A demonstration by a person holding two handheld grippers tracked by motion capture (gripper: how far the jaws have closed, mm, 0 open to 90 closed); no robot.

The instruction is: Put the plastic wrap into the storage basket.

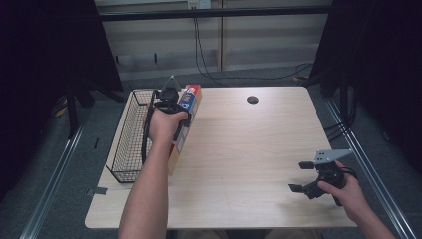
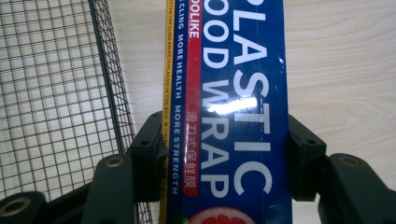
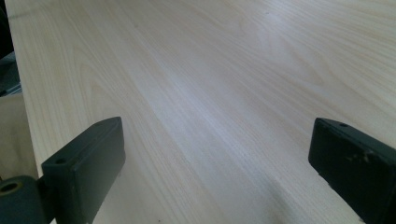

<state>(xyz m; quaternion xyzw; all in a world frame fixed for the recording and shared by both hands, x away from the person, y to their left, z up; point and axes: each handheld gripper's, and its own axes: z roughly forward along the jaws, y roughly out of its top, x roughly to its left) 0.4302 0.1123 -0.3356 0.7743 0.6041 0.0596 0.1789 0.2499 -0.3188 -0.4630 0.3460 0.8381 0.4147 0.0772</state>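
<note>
A long blue, red and yellow box of plastic wrap (image 1: pixel 186 115) (image 2: pixel 229 93) lies lengthwise beside the right wall of a black wire basket (image 1: pixel 130 134) (image 2: pixel 56 93) at the table's left. My left gripper (image 1: pixel 171 103) (image 2: pixel 226 154) is shut on the box, one black pad on each long side. My right gripper (image 1: pixel 298 176) (image 3: pixel 219 168) rests near the table's front right corner with its jaws wide apart and bare wood between them.
The light wooden table (image 1: pixel 249 149) has a round black cable hole (image 1: pixel 253 99) near its far edge. Cables (image 1: pixel 209 69) trail on the floor behind. Dark curtains stand at both sides.
</note>
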